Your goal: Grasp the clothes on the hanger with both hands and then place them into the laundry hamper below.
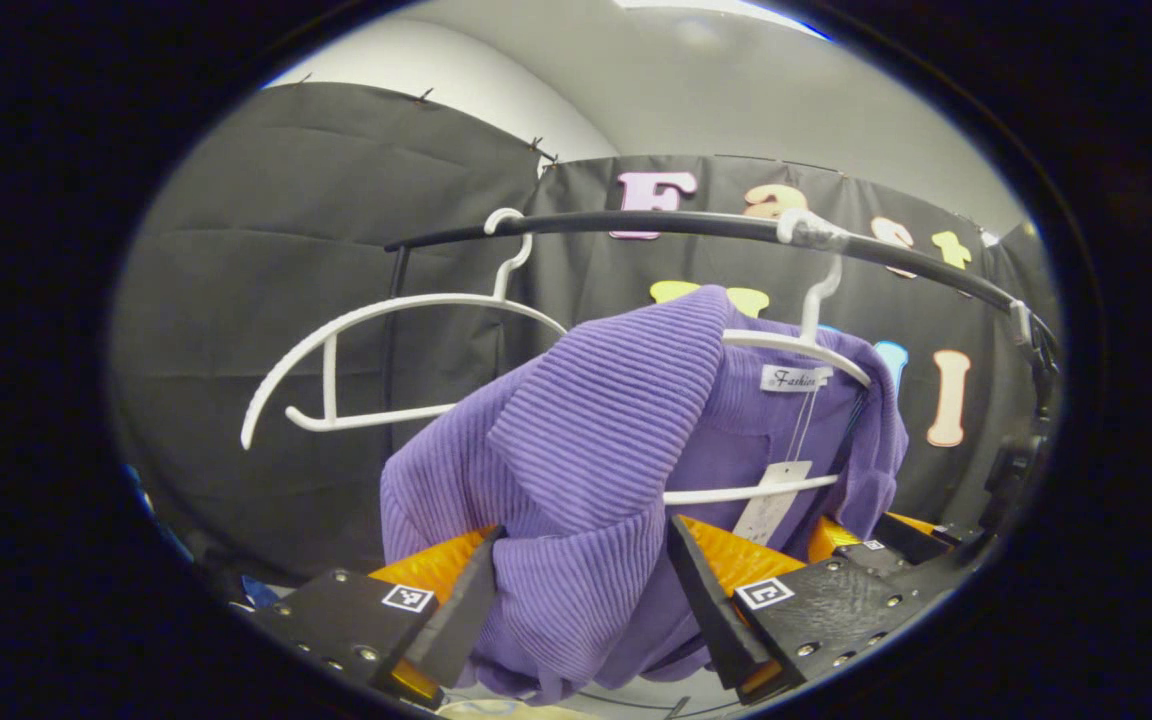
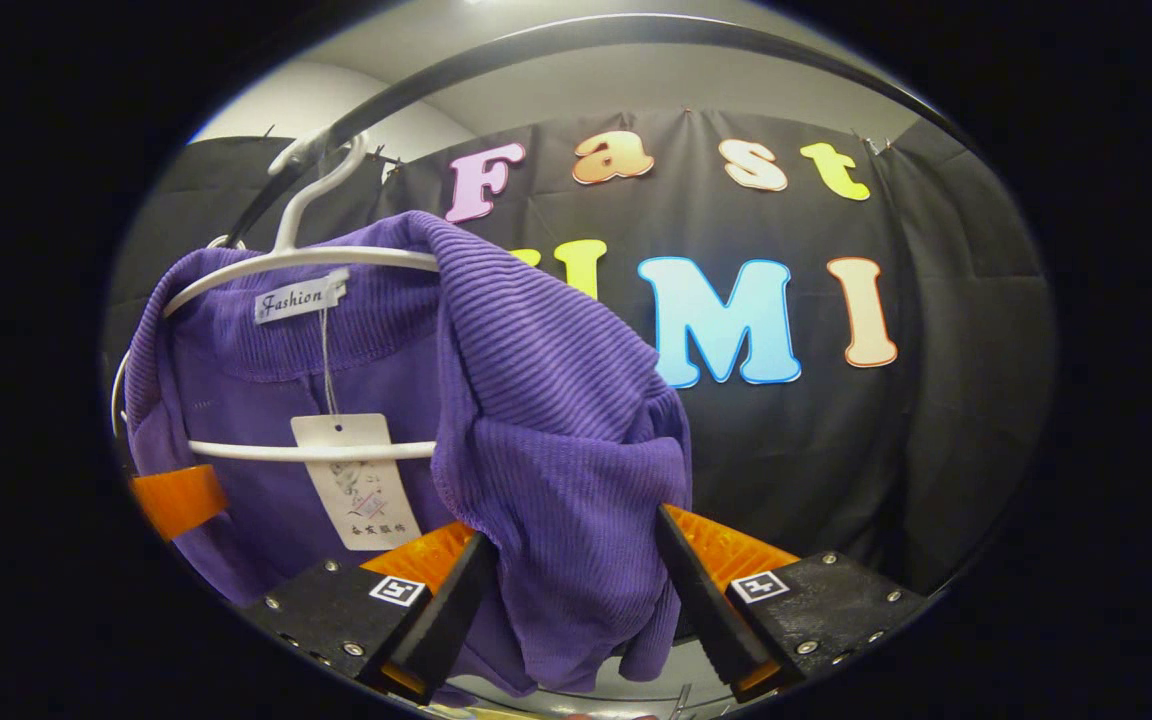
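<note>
A purple ribbed garment (image 1: 586,430) hangs on a white hanger (image 1: 796,345) from the black rail (image 1: 656,225). My left gripper (image 1: 581,590) is shut on a bunched fold of one shoulder, which is raised above the hanger's arm. In the right gripper view the same garment (image 2: 556,400) drapes over its hanger (image 2: 306,258), and my right gripper (image 2: 571,590) is shut on the other shoulder's fold. A paper tag (image 2: 356,480) dangles inside the collar. My right gripper (image 1: 851,535) shows beyond the garment in the left gripper view. A finger (image 2: 176,500) of my left gripper shows at the garment's far edge.
An empty white hanger (image 1: 330,380) hangs on the rail to the left of the garment. The rail (image 2: 536,50) curves overhead in the right gripper view. Black cloth walls stand close behind.
</note>
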A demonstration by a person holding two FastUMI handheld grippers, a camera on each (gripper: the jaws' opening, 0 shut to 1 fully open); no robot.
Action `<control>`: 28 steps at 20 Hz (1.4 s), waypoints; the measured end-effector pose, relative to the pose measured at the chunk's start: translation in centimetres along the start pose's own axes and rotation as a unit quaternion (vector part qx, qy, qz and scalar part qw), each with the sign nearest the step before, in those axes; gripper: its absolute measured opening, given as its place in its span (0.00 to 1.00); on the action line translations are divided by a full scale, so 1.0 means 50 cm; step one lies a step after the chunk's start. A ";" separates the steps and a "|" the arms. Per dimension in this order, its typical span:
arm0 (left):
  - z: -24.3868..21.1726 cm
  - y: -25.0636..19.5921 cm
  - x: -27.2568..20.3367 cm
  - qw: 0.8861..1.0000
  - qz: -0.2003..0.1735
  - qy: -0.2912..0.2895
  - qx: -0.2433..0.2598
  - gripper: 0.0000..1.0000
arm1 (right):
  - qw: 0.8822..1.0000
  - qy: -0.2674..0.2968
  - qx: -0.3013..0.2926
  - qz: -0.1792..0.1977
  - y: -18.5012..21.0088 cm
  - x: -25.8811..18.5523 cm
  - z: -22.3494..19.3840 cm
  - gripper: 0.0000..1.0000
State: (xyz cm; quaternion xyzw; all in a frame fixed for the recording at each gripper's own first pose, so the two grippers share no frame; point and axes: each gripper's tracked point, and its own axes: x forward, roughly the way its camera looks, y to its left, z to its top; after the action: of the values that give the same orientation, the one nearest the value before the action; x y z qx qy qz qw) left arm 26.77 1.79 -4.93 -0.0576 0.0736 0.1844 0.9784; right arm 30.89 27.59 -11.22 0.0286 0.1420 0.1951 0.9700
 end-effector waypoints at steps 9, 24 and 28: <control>0.007 0.008 -0.008 0.997 -0.066 -0.006 -0.036 0.17 | 0.999 0.014 0.023 0.035 -0.003 0.001 0.010 0.05; 0.078 0.019 -0.129 0.990 -0.124 -0.050 -0.039 0.04 | 0.999 -0.031 -0.007 0.022 -0.062 -0.030 0.058 0.00; 0.119 0.041 -0.147 0.988 -0.126 -0.066 -0.057 0.07 | 0.999 -0.052 -0.004 0.005 -0.106 -0.038 0.091 0.00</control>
State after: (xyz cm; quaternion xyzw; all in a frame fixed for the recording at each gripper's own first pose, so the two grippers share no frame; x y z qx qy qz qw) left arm 19.96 1.91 1.96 -0.1093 -0.0097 0.0669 0.9917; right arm 32.46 21.96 -6.94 0.0352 0.0899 0.1989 0.9753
